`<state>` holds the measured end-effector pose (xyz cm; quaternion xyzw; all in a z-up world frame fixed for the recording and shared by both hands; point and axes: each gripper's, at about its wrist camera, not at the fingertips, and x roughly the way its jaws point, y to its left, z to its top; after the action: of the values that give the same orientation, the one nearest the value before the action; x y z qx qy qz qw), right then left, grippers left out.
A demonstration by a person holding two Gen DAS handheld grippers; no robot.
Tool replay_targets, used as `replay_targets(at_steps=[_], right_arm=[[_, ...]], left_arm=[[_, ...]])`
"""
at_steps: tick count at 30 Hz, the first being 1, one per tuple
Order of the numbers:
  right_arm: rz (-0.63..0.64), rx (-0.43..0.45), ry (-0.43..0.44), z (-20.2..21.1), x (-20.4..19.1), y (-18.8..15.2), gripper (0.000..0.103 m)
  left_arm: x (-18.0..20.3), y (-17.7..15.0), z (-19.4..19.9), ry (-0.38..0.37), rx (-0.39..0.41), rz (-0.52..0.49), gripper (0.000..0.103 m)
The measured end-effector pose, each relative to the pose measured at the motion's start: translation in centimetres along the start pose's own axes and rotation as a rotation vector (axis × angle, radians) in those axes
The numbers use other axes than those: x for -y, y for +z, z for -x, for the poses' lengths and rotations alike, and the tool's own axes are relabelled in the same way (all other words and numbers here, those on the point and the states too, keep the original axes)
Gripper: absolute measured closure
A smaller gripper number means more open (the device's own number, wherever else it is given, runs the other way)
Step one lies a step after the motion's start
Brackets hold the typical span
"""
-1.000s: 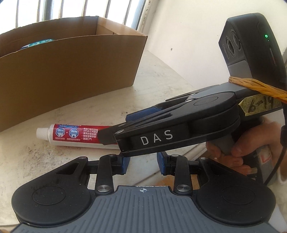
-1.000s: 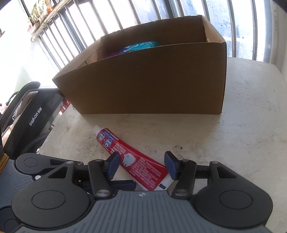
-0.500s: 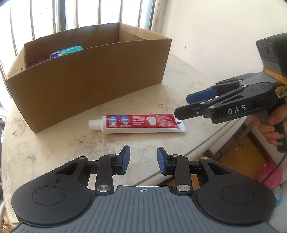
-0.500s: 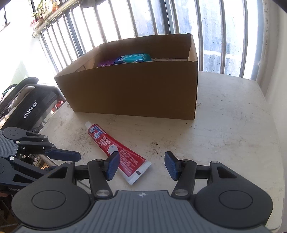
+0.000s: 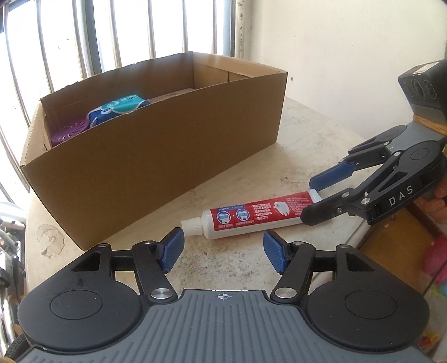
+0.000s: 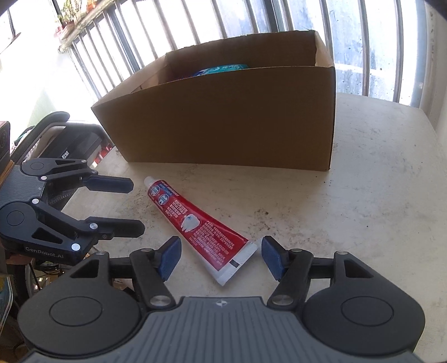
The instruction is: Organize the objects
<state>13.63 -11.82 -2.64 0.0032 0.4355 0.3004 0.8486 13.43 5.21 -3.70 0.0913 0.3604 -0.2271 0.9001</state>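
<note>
Toothpaste (image 5: 258, 215) lies flat on the pale, speckled desk (image 5: 301, 145) at the middle of the left wrist view, white cap toward the left of the frame and flat crimped end toward the right, in front of the cardboard box (image 5: 156, 156).

Going left to right in that view: the box fills the upper left and centre, open at the top. Inside it, at its left end, sit a purple round item (image 5: 69, 133) and a blue-and-teal packet (image 5: 120, 107) (little else inside can be made out). Below, at the lower centre, the left tongs (image 5: 223, 247) are spread wide and grip nothing; their left blue pad sits just beside the tube's cap. At the right edge the right tongs (image 5: 313, 198) reach in, also spread wide and gripping nothing, with the tube's crimped end between the two fingers.

In the right wrist view, the left tongs (image 6: 134, 205) show at the left edge, fingers apart, near the cap end. The toothpaste (image 6: 195, 223) runs diagonally from centre left to lower centre, its crimped end lying between the right tongs (image 6: 219, 257). The box (image 6: 229, 123) stands behind, upper centre, with window bars (image 6: 195, 25) beyond it.
</note>
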Motion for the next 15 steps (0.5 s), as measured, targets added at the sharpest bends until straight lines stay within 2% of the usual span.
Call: replay_targets(at_steps=[2,4,6,11,15], right_arm=[[0.035,0.013,-0.018,-0.3,-0.1,0.0,0.036],[0.056,0.009,-0.030,-0.4,-0.1,0.2,0.036],[0.064,0.007,-0.026,-0.5,0.0,0.3,0.036],[0.056,0.010,-0.026,-0.6,0.4,0.6,0.036],[0.050,0.027,-0.046,-0.7,0.7,0.7,0.036]], left_arm=[[-0.5,0.2,-0.4,-0.012,0.033,0.014,0.037],[-0.9,0.2,-0.8,-0.053,0.043,0.046,0.036],[-1.1,0.2,-1.3,-0.057,0.057,0.056,0.035],[-1.5,-0.5,-1.8,-0.091,0.029,0.088,0.034],[-0.8,-1.6,-0.9,-0.115,0.026,0.068,0.037]])
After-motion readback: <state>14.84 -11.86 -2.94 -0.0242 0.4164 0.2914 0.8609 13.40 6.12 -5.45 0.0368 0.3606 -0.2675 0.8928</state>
